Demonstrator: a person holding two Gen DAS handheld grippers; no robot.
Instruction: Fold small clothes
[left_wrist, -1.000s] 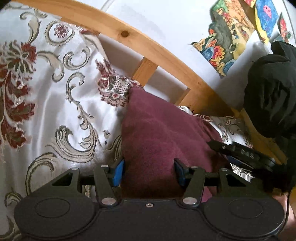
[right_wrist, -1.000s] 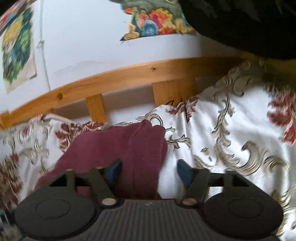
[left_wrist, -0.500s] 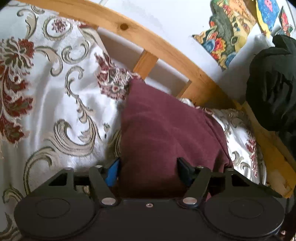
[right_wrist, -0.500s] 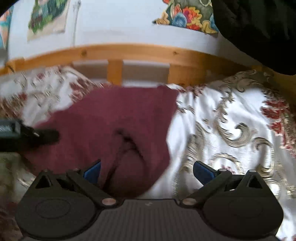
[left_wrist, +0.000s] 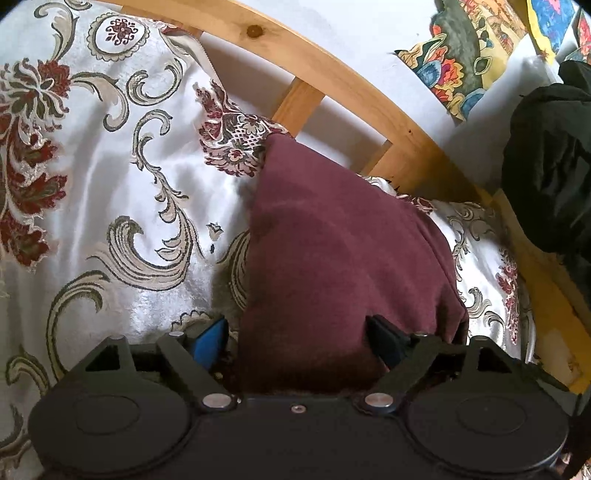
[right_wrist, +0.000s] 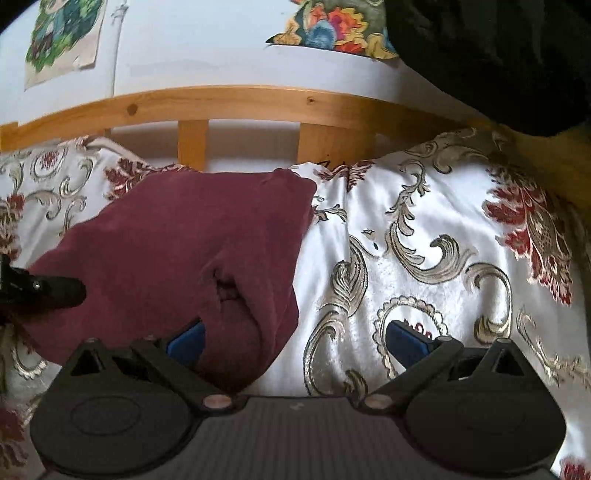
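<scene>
Two close wrist views, shared garment (left_wrist: 343, 266)

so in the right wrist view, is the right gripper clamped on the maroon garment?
No, the right gripper stands wide open, and the maroon garment lies loose between its pads.

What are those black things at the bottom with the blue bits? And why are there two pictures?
Those are tongs that a person holds, one in each hand, each with a small camera looking along it, so there are two pictures. One shows the left tongs, the other the right tongs. The blue bits are their soft pads. On the bedspread lies a dark red cloth being folded. Behind it is the wooden bed frame. Both tongs are open, and the left jaws have just been opening. The cloth lies between the left pads and beside one right pad, but nothing is gripped.
</scene>
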